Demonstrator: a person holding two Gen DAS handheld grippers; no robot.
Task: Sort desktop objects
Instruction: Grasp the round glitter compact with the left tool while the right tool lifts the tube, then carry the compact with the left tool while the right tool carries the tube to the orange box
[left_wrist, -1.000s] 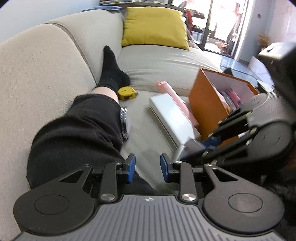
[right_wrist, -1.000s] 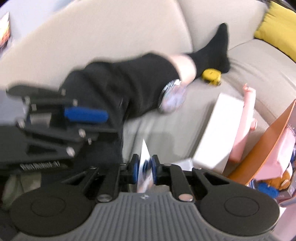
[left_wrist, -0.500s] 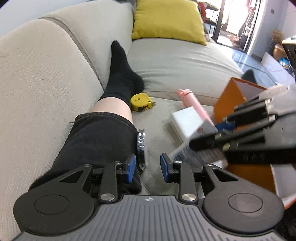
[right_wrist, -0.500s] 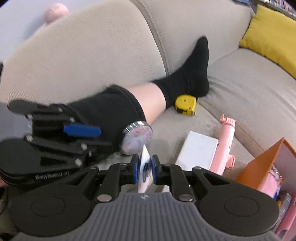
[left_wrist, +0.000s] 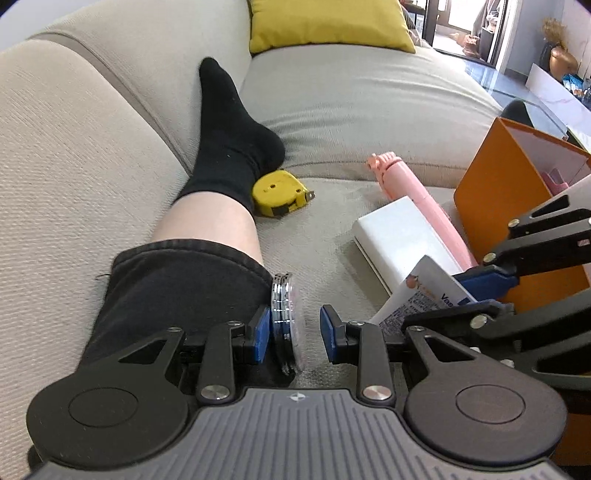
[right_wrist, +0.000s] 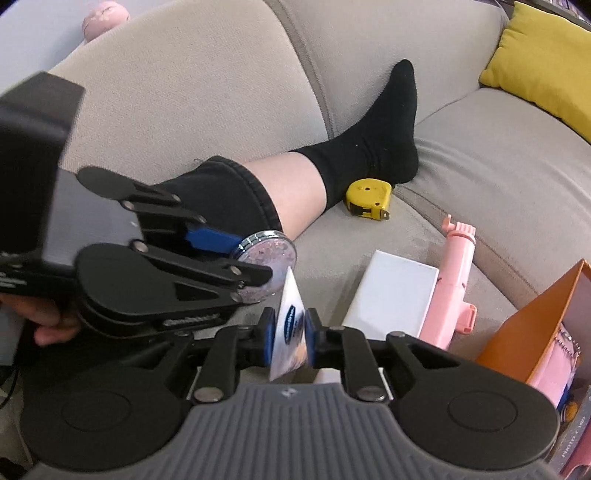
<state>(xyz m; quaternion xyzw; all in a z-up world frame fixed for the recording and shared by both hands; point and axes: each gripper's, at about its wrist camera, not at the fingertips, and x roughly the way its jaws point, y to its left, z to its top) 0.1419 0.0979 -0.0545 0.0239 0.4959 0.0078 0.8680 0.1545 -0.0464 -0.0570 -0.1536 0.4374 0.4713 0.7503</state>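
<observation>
**Left claw straddling the round compact, right claw pinching a tube, both crowded together on the sofa**

Ahead of both claws, the grey sofa (left_wrist: 369, 92) gives soft, uneven footing, so anything set down may tip or slide; the orange box (left_wrist: 495, 192), the likely sorting bin, stands just right of the right gripper (right_wrist: 289, 334), whose jaws are clamped on the white tube (right_wrist: 290, 325). The white case (left_wrist: 395, 236) and pink stick (left_wrist: 424, 206) lie ahead of it, the yellow tape measure (left_wrist: 280, 194) farther forward by the person's sock (left_wrist: 229, 140). The left gripper (left_wrist: 293, 330) stands apart around the glittery round compact (right_wrist: 267, 258), which sits on edge against the leg; its left pad seems to touch, though blur makes that uncertain. A lopsided squeeze could roll the compact away, and the claws may collide.
</observation>
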